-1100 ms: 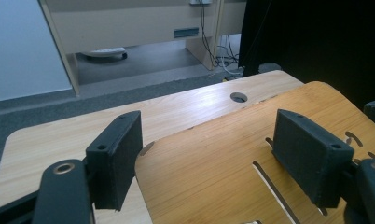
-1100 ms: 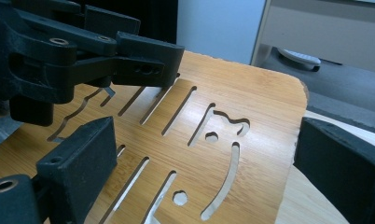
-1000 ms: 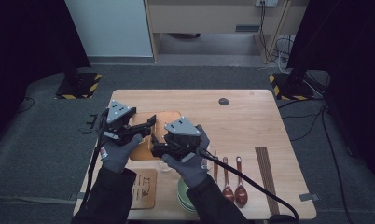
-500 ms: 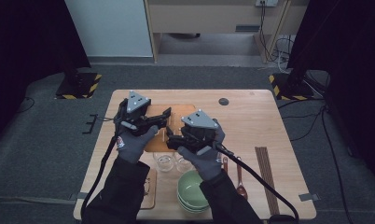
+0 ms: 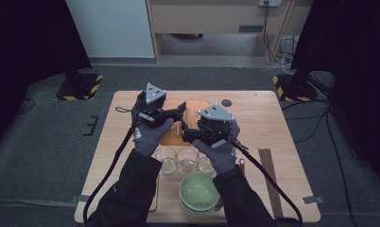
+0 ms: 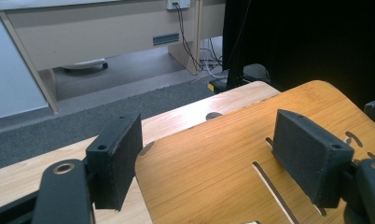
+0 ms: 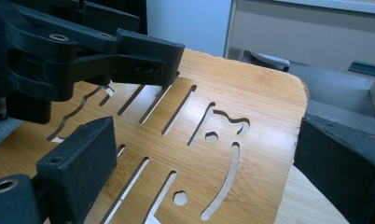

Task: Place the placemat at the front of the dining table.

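Plainly, 2 open grippers — left gripper (image 5: pixel 181 108), right gripper (image 5: pixel 184 134) — flank unlabelled bamboo board (image 7: pixel 251 116).

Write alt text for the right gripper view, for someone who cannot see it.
An orange-brown bamboo board with cut-out slots lies between the open black jaws of the right tool, seen close up. The left tool reaches over the board's far side from the upper left, and a pale cabinet stands behind.

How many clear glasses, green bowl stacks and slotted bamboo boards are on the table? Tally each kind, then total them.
Clear glasses: 3
Green bowl stack: 1
Slotted bamboo board: 1
Total: 5
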The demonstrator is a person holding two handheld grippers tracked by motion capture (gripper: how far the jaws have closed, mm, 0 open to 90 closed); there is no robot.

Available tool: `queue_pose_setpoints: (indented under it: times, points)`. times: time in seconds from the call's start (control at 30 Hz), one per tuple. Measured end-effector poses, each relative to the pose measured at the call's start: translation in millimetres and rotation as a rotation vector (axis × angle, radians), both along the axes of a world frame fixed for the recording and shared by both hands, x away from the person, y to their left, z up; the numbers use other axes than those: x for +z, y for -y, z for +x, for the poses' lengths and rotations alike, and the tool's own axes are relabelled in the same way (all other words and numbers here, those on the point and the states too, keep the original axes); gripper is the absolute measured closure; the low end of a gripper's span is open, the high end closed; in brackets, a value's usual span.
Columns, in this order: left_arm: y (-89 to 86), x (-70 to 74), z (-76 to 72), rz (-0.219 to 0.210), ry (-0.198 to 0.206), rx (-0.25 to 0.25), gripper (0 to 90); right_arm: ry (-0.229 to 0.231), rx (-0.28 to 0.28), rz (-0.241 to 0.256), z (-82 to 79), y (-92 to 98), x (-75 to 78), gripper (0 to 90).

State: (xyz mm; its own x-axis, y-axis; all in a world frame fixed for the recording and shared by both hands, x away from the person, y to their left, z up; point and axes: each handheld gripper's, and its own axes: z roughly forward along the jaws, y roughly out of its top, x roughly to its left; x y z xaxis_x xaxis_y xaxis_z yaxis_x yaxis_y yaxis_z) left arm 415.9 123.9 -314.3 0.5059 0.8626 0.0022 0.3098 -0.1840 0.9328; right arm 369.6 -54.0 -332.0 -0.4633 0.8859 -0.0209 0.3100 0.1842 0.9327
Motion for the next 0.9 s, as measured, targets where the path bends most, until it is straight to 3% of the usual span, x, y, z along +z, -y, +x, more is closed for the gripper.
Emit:
queue_pose_setpoints:
  times: [0.27,0.9]
  points:
    - [7.6,-3.5,17.9,-0.014,-0.006,-0.006,24.3,-0.005,-0.004,-0.012,16.6,8.8,-0.9,6.2]
    - [21.2,-16.3,58.6,0.005,-0.015,0.0,24.3,-0.028,-0.019,-0.027,57.8,18.8,-13.2,6.3]
